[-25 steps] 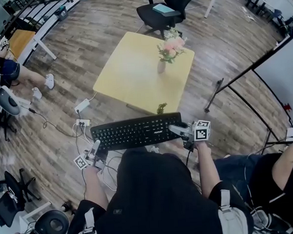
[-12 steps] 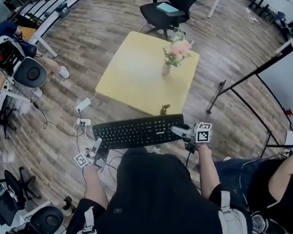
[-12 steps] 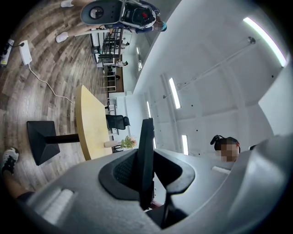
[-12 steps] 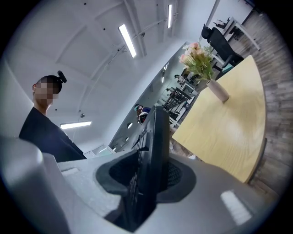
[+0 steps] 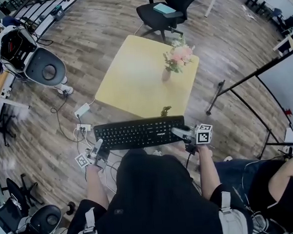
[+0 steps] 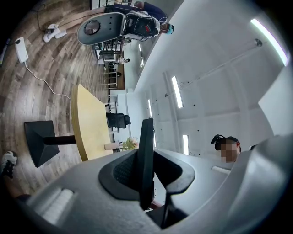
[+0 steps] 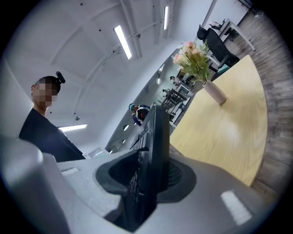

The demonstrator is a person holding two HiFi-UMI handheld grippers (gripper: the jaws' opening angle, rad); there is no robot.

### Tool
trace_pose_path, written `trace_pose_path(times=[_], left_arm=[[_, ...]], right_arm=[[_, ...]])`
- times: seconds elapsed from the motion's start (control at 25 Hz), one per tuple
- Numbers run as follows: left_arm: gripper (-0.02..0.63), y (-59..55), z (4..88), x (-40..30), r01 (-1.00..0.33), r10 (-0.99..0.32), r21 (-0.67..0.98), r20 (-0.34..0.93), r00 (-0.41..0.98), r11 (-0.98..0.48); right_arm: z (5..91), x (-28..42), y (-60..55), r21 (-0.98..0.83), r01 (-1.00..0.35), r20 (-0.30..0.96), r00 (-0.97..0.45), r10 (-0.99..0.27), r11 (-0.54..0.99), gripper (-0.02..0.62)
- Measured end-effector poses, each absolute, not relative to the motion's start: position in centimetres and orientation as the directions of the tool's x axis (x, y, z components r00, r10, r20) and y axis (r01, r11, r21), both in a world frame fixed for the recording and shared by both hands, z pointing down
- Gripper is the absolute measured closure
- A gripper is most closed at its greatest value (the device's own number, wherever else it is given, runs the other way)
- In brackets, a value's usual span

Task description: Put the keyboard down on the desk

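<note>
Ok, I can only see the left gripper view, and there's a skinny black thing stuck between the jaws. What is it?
Observer: The head view shows its flat side. It's a black keyboard, and the left gripper clamps its left end.
Operator: Is something holding the other end too?
Observer: Yes. The right gripper is closed on the right end, and its own view shows the keyboard pinched between its jaws.
Operator: Is it on the desk yet?
Observer: No. From above it hangs at the near edge of the yellow desk, mostly over the wooden floor.
</note>
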State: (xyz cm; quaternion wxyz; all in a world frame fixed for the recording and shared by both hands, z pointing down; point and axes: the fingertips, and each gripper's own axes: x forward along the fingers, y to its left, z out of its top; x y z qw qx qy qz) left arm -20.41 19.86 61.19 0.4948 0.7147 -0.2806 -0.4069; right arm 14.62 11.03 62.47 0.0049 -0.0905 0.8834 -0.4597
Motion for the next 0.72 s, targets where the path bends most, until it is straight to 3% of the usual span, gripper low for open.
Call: trace_pose_path(times=[0.72], left_arm=[[0.515,10.0,62.6,-24.6,0.050,-0.769,0.945,-0.294,0.568,-0.324]], right_arm=[[63.7,11.0,4.1,-0.829,-0.232,0.129,-0.965,-0.231,0.509,0.466]])
